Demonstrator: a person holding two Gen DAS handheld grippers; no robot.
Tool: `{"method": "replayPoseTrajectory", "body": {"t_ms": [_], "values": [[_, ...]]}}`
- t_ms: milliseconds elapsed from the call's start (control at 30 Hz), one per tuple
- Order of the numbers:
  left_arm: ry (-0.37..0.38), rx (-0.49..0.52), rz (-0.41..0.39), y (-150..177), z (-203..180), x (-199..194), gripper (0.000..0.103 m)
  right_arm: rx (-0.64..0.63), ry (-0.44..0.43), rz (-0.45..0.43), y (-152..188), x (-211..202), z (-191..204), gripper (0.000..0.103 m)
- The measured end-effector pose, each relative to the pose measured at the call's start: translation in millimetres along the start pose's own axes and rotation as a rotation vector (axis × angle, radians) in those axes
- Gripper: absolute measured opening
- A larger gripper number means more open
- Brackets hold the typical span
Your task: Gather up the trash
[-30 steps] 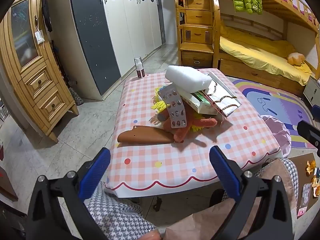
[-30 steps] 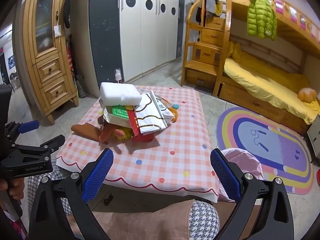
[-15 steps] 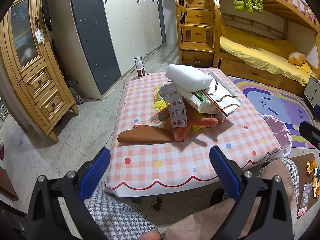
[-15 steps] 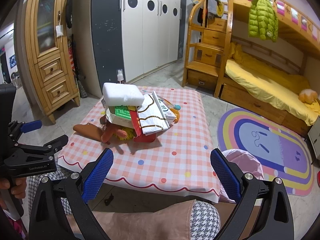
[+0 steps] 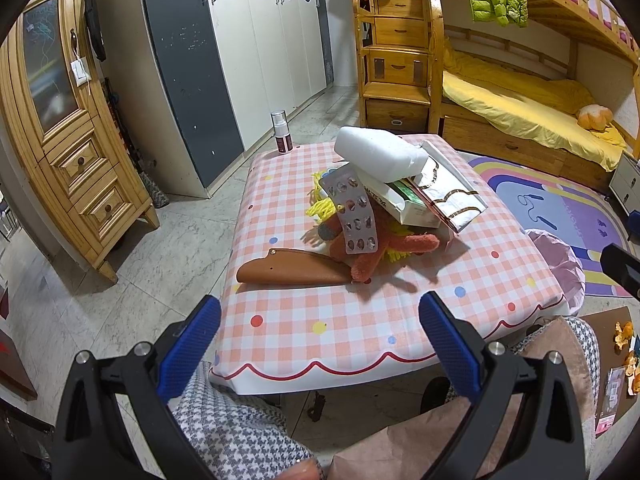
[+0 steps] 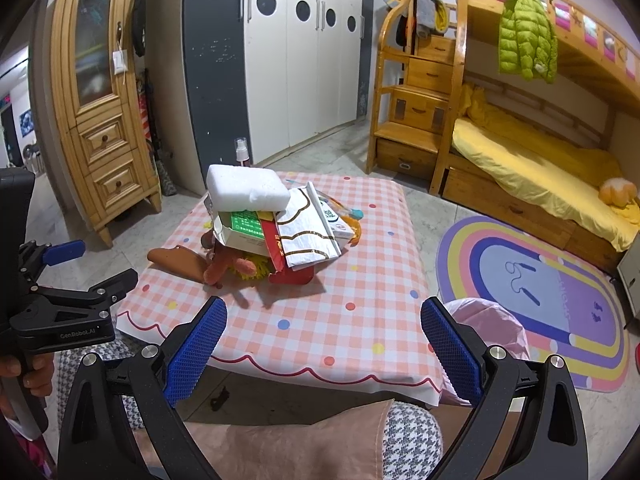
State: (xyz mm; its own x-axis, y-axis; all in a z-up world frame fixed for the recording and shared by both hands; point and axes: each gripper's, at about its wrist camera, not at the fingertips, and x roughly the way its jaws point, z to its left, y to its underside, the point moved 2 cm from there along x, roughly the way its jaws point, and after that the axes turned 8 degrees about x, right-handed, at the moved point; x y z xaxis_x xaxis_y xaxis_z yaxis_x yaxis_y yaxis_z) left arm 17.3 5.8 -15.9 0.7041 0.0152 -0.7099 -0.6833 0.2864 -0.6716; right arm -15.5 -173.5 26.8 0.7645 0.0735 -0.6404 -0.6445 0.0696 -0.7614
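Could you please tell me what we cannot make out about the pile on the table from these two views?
- Plush toy: mostly buried under the blister pack and boxes, both views.
- Green box print: too small to read, right wrist view.
- Pink bag contents: hidden behind the table edge.

The worktop point(image 5: 360, 312) wore a smooth, shiny checked cloth. A shiny foil pill sheet point(image 5: 354, 216) lay on a fuzzy orange soft toy point(image 5: 384, 252). At its 9 o'clock lay a smooth brown leather case point(image 5: 288, 272). The white foam block point(image 6: 246, 190) looked matt. The cupboard point(image 6: 100, 120) was glossy wood.
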Motion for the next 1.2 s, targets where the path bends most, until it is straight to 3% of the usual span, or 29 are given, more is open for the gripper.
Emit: {"method": "replayPoseTrajectory", "body": {"t_ms": [1200], "values": [[-0.004,-0.003,0.000,2.8,1.8,-1.5,0.096,0.002,-0.006,0.004,2.7,-1.5,1.3,0.096]]}}
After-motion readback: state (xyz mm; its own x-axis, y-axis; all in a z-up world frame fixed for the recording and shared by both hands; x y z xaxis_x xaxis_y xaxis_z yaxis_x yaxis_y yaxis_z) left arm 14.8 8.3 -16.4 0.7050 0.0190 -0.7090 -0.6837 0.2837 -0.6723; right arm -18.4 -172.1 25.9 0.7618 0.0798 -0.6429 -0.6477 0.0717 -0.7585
